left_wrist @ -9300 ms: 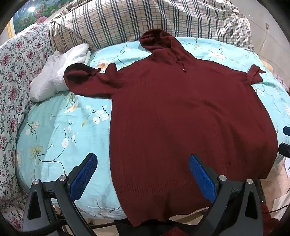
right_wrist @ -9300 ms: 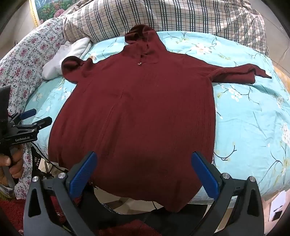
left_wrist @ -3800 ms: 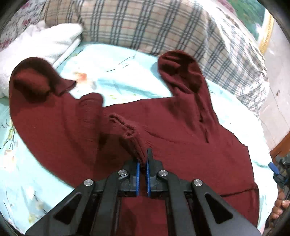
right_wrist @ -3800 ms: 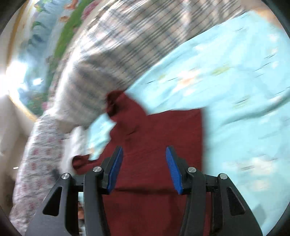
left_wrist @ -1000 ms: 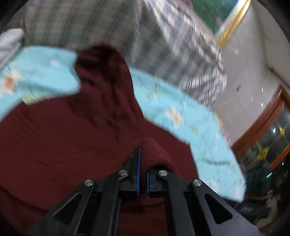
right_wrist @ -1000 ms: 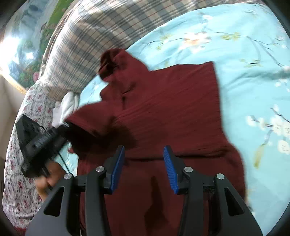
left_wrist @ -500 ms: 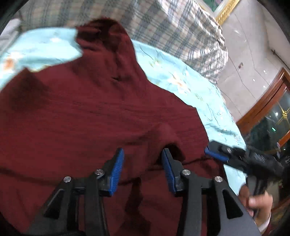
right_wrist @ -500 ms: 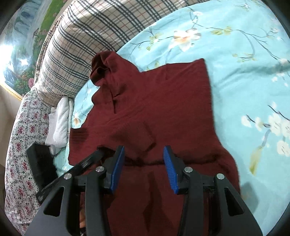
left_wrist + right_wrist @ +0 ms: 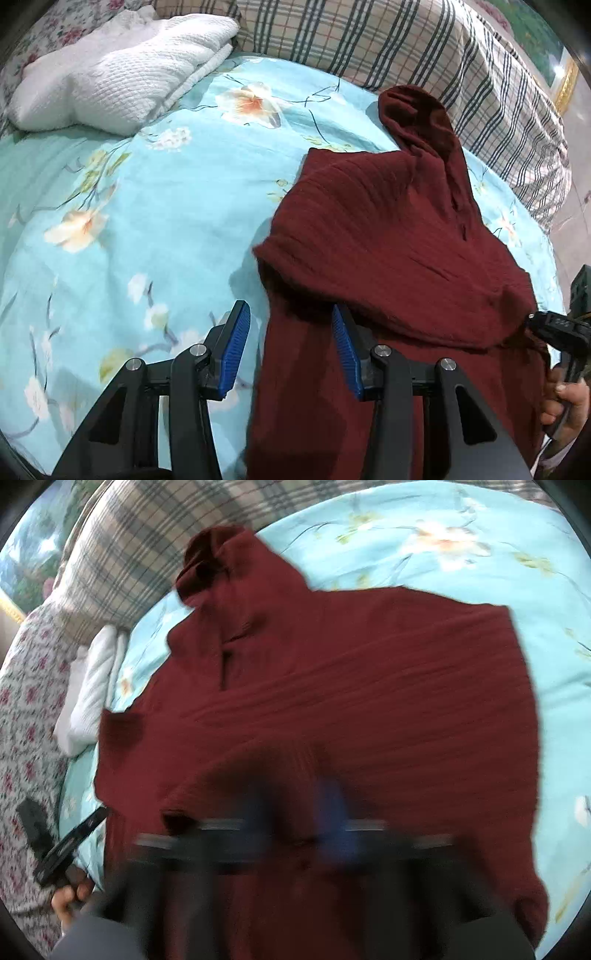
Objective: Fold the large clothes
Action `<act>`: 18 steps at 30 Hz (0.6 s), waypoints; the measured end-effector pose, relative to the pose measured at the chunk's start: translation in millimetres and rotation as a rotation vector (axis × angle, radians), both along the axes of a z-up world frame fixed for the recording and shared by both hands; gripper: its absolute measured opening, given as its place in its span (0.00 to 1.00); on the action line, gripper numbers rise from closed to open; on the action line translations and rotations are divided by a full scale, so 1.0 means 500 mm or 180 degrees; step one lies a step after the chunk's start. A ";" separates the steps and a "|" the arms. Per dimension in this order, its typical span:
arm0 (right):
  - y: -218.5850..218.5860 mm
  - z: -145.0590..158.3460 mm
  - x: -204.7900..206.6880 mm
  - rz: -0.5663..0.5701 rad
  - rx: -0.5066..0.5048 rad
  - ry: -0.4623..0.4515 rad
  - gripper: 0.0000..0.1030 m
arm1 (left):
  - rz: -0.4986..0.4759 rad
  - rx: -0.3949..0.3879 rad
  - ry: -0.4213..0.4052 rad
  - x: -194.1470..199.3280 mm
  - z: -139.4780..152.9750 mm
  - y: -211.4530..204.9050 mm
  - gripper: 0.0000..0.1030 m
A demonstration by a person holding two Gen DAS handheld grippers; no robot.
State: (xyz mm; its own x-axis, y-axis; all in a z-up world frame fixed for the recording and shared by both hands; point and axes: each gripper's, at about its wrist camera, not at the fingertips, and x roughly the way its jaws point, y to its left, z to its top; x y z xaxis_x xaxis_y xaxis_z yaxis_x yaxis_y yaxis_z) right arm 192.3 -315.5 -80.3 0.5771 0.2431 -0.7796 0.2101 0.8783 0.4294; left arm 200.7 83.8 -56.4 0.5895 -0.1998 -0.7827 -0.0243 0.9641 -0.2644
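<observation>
Dark red knitted hooded sweater (image 9: 388, 236) lies on light blue floral bedsheet (image 9: 122, 206), both sleeves folded inward, hood toward plaid pillow (image 9: 424, 48). Left gripper (image 9: 291, 347) released, blue pads straddling sweater's left edge, not pressing. Right gripper (image 9: 295, 812) badly blurred, clenched down at sweater fabric; whether cloth is pinched, cannot tell. White folded towel (image 9: 118, 66) near pillow.

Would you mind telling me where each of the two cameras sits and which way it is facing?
Left wrist: on the left gripper, angled down over the maroon hoodie's left edge and the floral bedsheet; its open blue pads show.
Right wrist: on the right gripper, blurred, angled down over the hoodie's middle.
Shared: the hoodie, white towel, plaid pillow; each sees the other gripper.
</observation>
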 end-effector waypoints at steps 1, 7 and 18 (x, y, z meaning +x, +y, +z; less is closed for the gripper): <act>-0.003 0.018 -0.007 -0.0004 -0.0035 -0.0086 0.04 | -0.0027 -0.0004 0.0011 0.010 -0.003 -0.003 0.45; -0.070 0.164 -0.077 -0.0259 -0.0309 -0.0627 0.03 | -0.0083 0.0166 0.0038 0.044 -0.019 -0.039 0.45; -0.115 0.089 -0.081 -0.0397 -0.0323 -0.0203 0.03 | 0.0202 -0.0089 0.0028 0.043 -0.025 0.011 0.40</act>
